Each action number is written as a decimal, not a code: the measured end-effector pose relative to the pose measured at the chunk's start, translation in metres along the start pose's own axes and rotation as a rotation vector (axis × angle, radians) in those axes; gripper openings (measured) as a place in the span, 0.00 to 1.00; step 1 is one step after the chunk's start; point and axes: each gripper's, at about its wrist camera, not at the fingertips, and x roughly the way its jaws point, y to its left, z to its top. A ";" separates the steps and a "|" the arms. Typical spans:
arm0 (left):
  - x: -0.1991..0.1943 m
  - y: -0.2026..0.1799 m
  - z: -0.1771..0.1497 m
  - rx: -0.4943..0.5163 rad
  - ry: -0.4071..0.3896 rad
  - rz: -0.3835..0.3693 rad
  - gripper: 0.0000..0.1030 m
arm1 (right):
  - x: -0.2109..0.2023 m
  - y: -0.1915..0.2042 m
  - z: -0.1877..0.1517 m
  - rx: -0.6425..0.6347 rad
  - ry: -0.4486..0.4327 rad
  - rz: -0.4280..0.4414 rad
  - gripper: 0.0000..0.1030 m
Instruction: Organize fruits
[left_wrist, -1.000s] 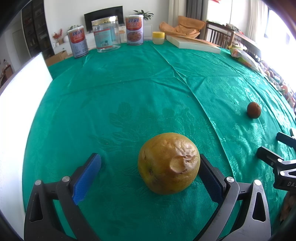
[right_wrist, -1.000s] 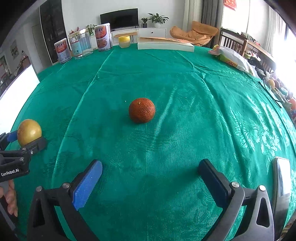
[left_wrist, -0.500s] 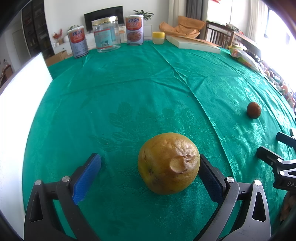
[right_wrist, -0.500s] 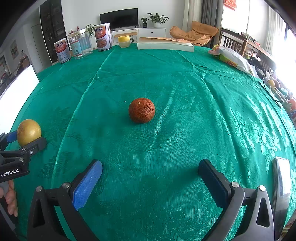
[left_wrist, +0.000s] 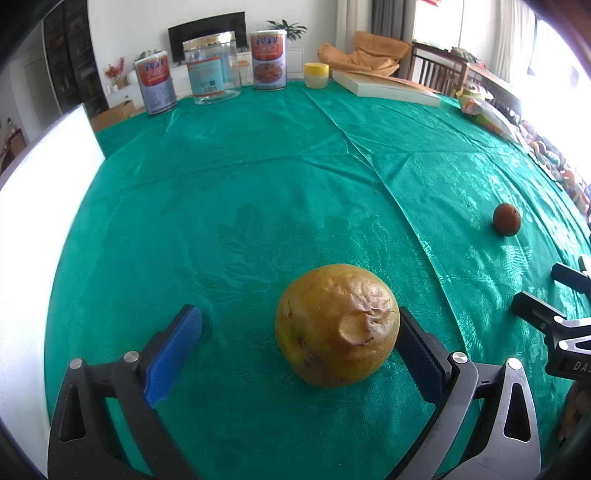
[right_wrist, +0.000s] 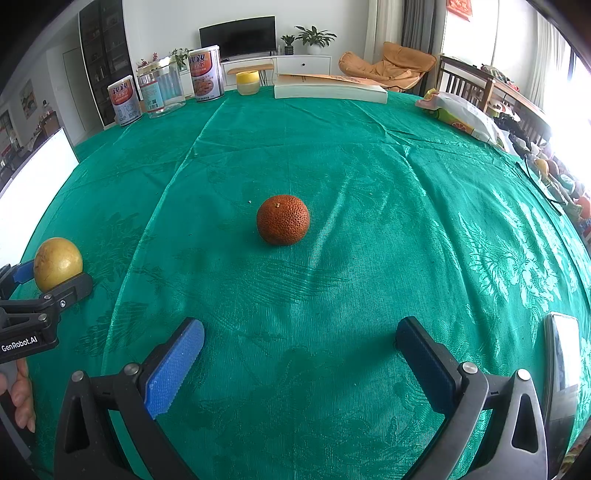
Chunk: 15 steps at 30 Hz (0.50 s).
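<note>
Looking across the green tabletop (right_wrist: 369, 177), I am seeing nothing shifting from a second ago to now: both views are matching the earlier ones, so the work is sitting in a pause with no fruit lifted. The left hand-held gripper (left_wrist: 301, 345) is resting low over the cloth with its jaws spread wide; the big yellow-brown fruit (left_wrist: 337, 325) is lying between them on the cloth, pressed against or just beside the dark right pad, while the blue left pad is standing well apart from it. The fruit's wrinkled, dented skin is facing the camera, so I am guessing it is soft and will want a gentle squeeze. From the right wrist view the same left hand-held gripper is showing at the left edge, cradling that fruit without clamping it. The right hand-held gripper (right_wrist: 300, 354) is also hanging open, nothing between its pads, and the small dark-orange fruit (right_wrist: 283, 219) is sitting ahead of it near the middle of the cloth, well apart from the fingertips. Since neither tool is closing, I am judging the task to be at its very start: the left one is lined up for a grasp, and the right one is needing to travel forward before it can take the orange fruit. Where the fruits are meant to go is not showing clearly.
</note>
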 end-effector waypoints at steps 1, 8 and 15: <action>0.000 0.000 0.000 0.000 0.000 0.000 0.99 | 0.000 0.000 0.000 0.000 0.000 0.000 1.00; -0.009 0.010 -0.002 0.000 -0.001 -0.162 0.97 | -0.001 0.000 0.000 0.001 0.000 0.004 1.00; -0.022 0.011 0.002 0.031 -0.033 -0.169 0.96 | -0.027 -0.048 0.005 0.230 -0.114 0.123 1.00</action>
